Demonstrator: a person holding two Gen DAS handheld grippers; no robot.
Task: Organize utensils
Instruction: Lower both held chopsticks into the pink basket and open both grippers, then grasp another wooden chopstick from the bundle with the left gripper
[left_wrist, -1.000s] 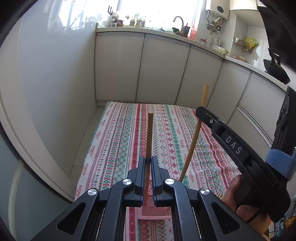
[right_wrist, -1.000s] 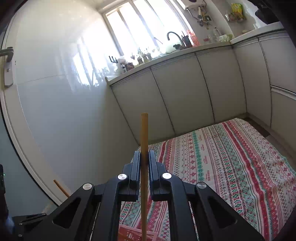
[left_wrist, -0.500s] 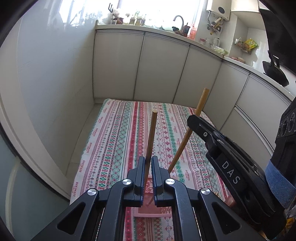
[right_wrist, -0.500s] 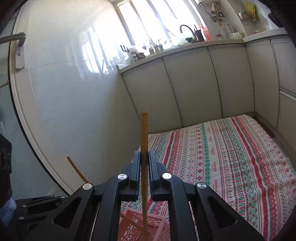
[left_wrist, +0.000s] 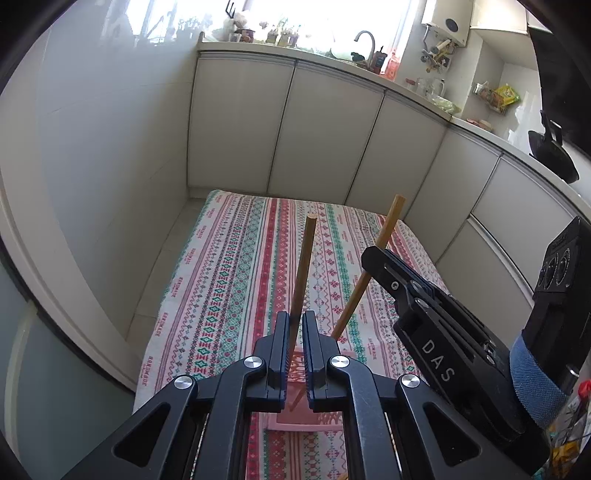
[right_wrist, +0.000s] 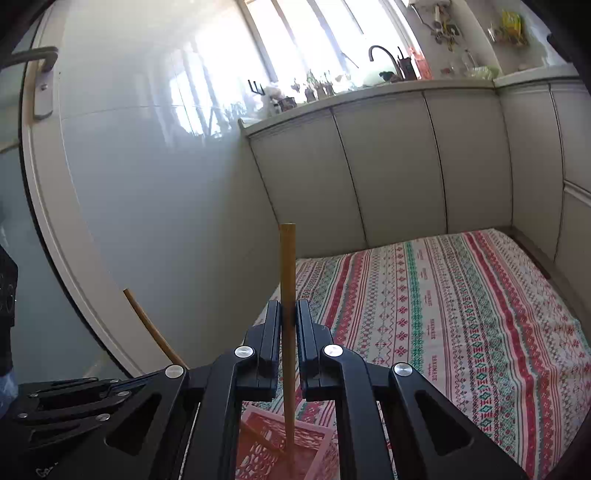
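In the left wrist view my left gripper (left_wrist: 295, 321) is shut on a brown wooden chopstick (left_wrist: 303, 266) that stands nearly upright. Its lower end reaches into a pink slotted basket (left_wrist: 295, 419) below the jaws. To the right my right gripper (left_wrist: 373, 254) holds a second, paler chopstick (left_wrist: 386, 236), tilted, with its lower end at the basket. In the right wrist view my right gripper (right_wrist: 288, 310) is shut on that chopstick (right_wrist: 287, 266), upright, its tip inside the basket (right_wrist: 314, 454). The left gripper (right_wrist: 74, 391) and its chopstick (right_wrist: 147, 321) show at the lower left.
The basket sits at the near end of a striped, patterned tablecloth (left_wrist: 240, 280). White cabinet doors (left_wrist: 321, 129) line the far side and the right. A glossy white wall (right_wrist: 147, 184) stands close on the left, with a door handle (right_wrist: 40, 85) at its edge.
The right gripper and its chopstick have shifted a little left and lower in the left wrist view. More of the pink basket shows under the right gripper. Both grips stay shut.
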